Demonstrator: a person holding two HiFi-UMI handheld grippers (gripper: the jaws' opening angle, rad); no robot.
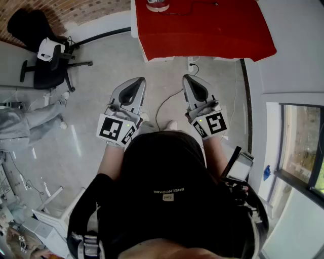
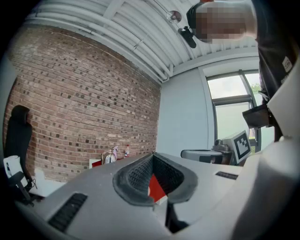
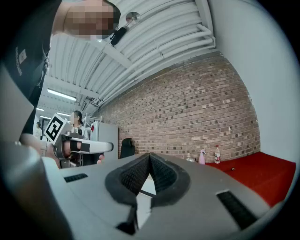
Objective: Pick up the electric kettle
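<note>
A silvery electric kettle (image 2: 108, 158) stands far off on a red-covered table (image 1: 212, 35), in front of the brick wall. The right gripper view shows the kettle (image 3: 189, 158) small beside a pink spray bottle (image 3: 201, 156). In the head view a round object (image 1: 157, 5) sits at the table's top edge; I cannot tell whether it is the kettle. My left gripper (image 1: 137, 80) and right gripper (image 1: 188, 77) are held level over the floor, side by side, well short of the table. Both the left gripper (image 2: 152, 155) and the right gripper (image 3: 149, 155) are shut, with nothing between their jaws.
A black office chair (image 1: 48, 66) stands at the left, beside a seated person's legs (image 1: 30, 119). A power strip (image 1: 191, 62) and its cable lie on the floor below the table. A second bottle (image 3: 217, 153) stands by the spray bottle. A window (image 1: 298, 146) is at the right.
</note>
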